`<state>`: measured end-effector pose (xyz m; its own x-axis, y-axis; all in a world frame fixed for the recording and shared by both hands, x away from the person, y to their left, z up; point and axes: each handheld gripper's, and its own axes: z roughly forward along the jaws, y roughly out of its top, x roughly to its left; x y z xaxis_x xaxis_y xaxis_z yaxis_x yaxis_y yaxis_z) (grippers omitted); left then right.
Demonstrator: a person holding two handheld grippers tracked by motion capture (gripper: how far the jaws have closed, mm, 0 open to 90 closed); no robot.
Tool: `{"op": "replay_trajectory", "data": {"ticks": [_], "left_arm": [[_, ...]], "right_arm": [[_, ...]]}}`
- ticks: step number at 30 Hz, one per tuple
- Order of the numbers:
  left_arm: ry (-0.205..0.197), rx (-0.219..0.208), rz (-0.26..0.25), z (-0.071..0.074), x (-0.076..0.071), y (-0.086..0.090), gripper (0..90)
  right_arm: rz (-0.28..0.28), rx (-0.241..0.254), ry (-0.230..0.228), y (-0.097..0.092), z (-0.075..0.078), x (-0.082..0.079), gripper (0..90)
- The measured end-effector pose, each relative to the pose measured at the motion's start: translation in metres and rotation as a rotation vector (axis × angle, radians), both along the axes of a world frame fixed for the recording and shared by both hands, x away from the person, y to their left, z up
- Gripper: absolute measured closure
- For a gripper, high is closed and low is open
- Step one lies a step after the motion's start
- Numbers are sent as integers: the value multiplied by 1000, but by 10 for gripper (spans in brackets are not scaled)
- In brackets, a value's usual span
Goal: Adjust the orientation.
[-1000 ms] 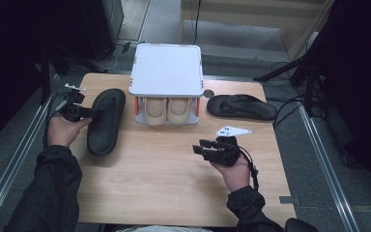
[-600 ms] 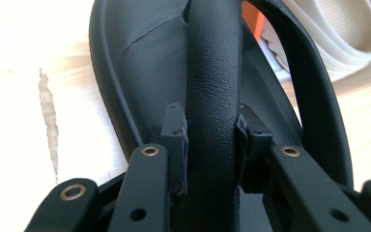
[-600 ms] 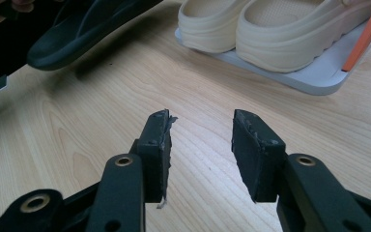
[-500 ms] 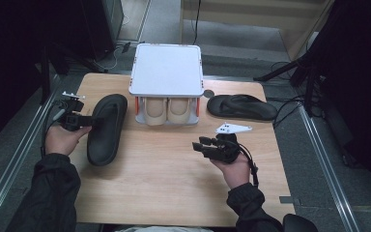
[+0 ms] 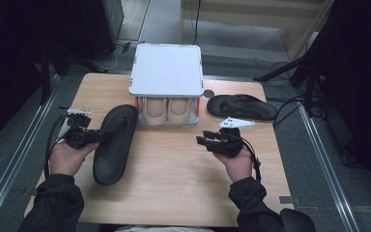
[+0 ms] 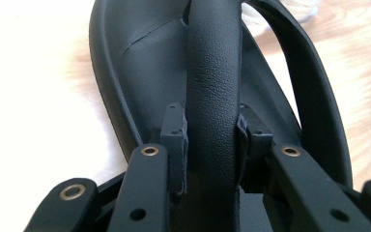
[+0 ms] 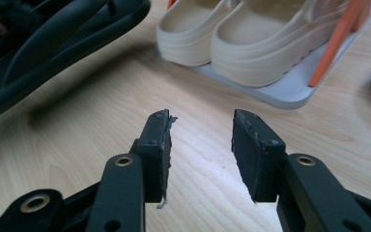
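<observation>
Where high view blurs it, left gripper fingers pinch sandal strap; right gripper fingers apart, seemingly empty.

The left gripper, clamped on the black sandal's strap, draws it nearer the table's left edge.

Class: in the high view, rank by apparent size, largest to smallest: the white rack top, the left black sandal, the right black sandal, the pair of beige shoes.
1. white rack top
2. left black sandal
3. right black sandal, foreshortened and farther off, so its gap to 2 is unsure
4. beige shoes, mostly hidden under the rack
</observation>
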<state>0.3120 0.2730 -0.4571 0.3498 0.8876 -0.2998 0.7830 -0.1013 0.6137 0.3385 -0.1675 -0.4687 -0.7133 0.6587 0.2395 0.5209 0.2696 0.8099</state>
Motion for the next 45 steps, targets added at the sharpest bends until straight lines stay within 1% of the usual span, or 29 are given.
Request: {"op": "replay_trajectory", "data": {"ticks": [2, 6, 7, 10, 13, 15, 16, 19, 20, 22, 24, 27, 28, 31, 32, 33, 35, 37, 38, 40, 42, 43, 45], "left_arm": [[-3, -12, -19, -1, -8, -7, 706], [-4, -21, -57, -1, -23, -24, 706], [-8, -22, -63, -1, -26, -28, 707], [-3, -32, -83, -3, -34, -39, 707], [-2, -33, -92, -7, -40, -47, 705], [-12, -21, -92, -9, -43, -52, 705], [-10, -23, -89, -11, -44, -55, 705], [-1, -26, -94, -17, -43, -60, 704], [11, -28, -101, -20, -41, -64, 704], [11, -18, -103, -24, -39, -69, 704], [32, -31, -108, -29, -36, -73, 703], [51, -18, -124, -36, -33, -80, 703], [52, -6, -125, -38, -33, -84, 703], [66, 8, -138, -45, -29, -90, 702], [68, 5, -138, -47, -28, -92, 702], [65, -3, -136, -48, -28, -94, 701], [65, 11, -151, -50, -28, -99, 699], [70, 9, -152, -52, -29, -103, 689], [65, 0, -157, -53, -30, -105, 685], [54, 3, -153, -52, -30, -107, 674], [52, -8, -147, -50, -30, -105, 629], [44, -15, -139, -49, -30, -104, 608], [40, -25, -134, -47, -30, -100, 583]], "right_arm": [[-10, 9, 0, -3, 1, 3, 592], [-15, 16, -1, -5, 3, 7, 593], [-15, 14, -2, -5, 3, 9, 593], [-15, 11, -4, -4, 4, 11, 593], [-10, 14, -16, -3, 4, 13, 593], [-12, 19, -13, -3, 4, 14, 593], [-13, 20, -12, -3, 4, 14, 593], [-12, 23, -14, -3, 4, 15, 593], [-12, 22, -14, -3, 4, 15, 594], [-9, 21, -6, -3, 5, 16, 593], [-11, 19, -10, -3, 5, 16, 594], [-14, 16, -12, -5, 6, 16, 594], [-16, 18, -9, -5, 6, 16, 593], [-20, 19, -8, -6, 5, 16, 594], [-20, 18, -8, -6, 5, 16, 594], [-19, 16, -10, -6, 5, 16, 593], [-18, 15, -11, -6, 5, 16, 593], [-20, 15, -10, -6, 5, 16, 594], [-20, 15, -11, -6, 5, 16, 593], [-23, 16, -12, -7, 6, 17, 593], [-25, 19, -14, -8, 6, 17, 591], [-27, 18, -14, -9, 6, 17, 591], [-31, 19, -13, -10, 7, 17, 589]]}}
